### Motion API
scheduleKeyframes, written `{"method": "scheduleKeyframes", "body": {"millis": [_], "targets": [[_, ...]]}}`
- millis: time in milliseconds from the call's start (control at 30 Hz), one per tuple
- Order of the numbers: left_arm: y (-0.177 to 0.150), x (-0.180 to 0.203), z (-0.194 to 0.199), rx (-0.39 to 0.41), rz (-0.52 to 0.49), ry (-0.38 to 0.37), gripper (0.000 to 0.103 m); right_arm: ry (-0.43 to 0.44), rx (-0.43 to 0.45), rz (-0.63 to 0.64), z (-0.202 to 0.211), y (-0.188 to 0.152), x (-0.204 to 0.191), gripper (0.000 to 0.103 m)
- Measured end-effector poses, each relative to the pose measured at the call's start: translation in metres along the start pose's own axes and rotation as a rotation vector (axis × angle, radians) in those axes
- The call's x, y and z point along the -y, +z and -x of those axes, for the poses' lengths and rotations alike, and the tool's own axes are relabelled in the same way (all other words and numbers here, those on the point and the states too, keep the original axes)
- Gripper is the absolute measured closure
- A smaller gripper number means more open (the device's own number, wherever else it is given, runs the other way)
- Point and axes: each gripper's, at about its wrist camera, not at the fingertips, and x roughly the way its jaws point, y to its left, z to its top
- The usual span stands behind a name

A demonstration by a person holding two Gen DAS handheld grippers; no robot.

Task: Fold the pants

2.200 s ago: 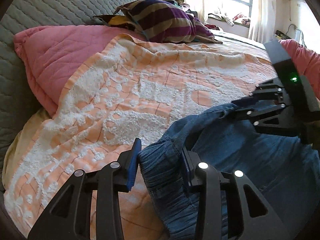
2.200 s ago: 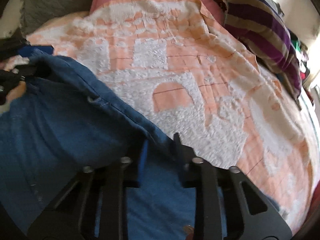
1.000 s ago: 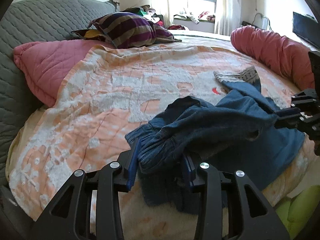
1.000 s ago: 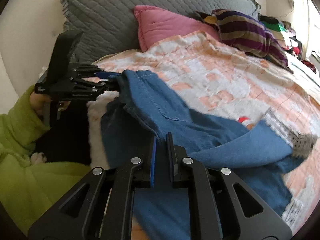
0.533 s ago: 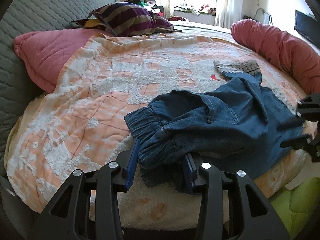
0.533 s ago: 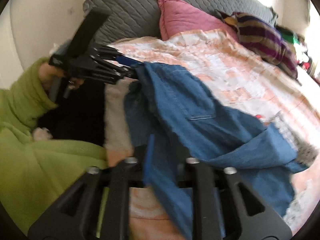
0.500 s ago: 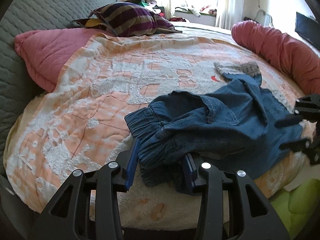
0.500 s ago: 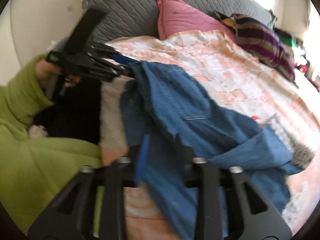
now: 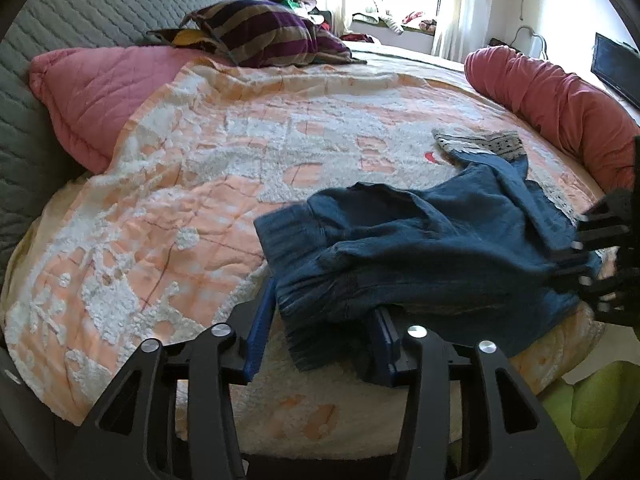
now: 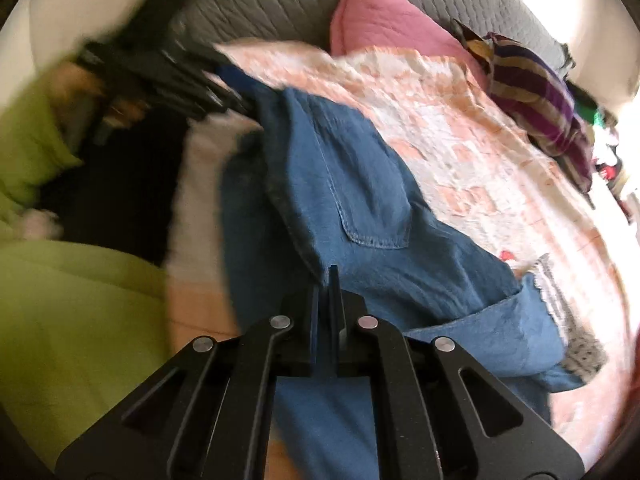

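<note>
An orange-and-white blanket covers the bed, with a grey quilted headboard at the far left and a pink pillow leaning against it. A red bolster lies along the far right edge, a striped pillow at the far side. The blue denim pants lie crumpled on the near right part of the blanket. The left gripper has its jaws opening, spread either side of the bunched waistband. The right gripper has its fingers pressed together at an edge of the denim; whether cloth is pinched I cannot tell. A patterned sock lies just beyond the pants.
</note>
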Motion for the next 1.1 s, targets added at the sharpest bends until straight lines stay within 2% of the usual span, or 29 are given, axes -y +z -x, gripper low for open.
{"method": "scheduleKeyframes", "body": {"millis": [167, 233, 467, 533, 600, 733, 800, 967, 1033, 1100], "targets": [[-0.005, 0.002, -0.008, -0.048, -0.028, -0.002, 0.056, 0.043, -0.063, -0.002, -0.025, -0.012, -0.017, 0.102], [-0.007, 0.000, -0.005, -0.050, -0.030, 0.000, 0.053, 0.053, -0.075, -0.011, -0.033, -0.015, -0.021, 0.102], [-0.014, -0.004, 0.004, -0.060, -0.034, -0.008, 0.053, 0.073, -0.053, -0.045, -0.030, -0.019, -0.020, 0.102], [-0.015, -0.006, 0.009, -0.055, -0.026, -0.007, 0.052, 0.082, -0.045, -0.048, -0.031, -0.020, -0.020, 0.100], [-0.017, -0.008, 0.013, -0.053, -0.023, 0.009, 0.046, 0.095, -0.043, -0.058, -0.030, -0.024, -0.022, 0.098], [-0.022, -0.013, 0.029, -0.034, -0.007, 0.055, 0.046, 0.113, -0.042, -0.048, -0.025, -0.026, -0.023, 0.093], [-0.019, -0.017, 0.039, -0.010, 0.018, 0.071, 0.047, 0.122, -0.039, -0.039, -0.021, -0.025, -0.025, 0.087], [0.004, 0.003, 0.053, 0.082, 0.029, 0.040, 0.047, 0.111, 0.057, -0.076, -0.001, -0.015, -0.017, 0.083], [0.013, 0.019, 0.046, 0.087, 0.015, 0.005, 0.047, 0.100, 0.096, -0.111, 0.001, -0.011, -0.012, 0.079], [0.016, 0.036, 0.031, 0.065, -0.017, 0.007, 0.047, 0.093, 0.095, -0.132, -0.004, -0.010, -0.011, 0.074]]}}
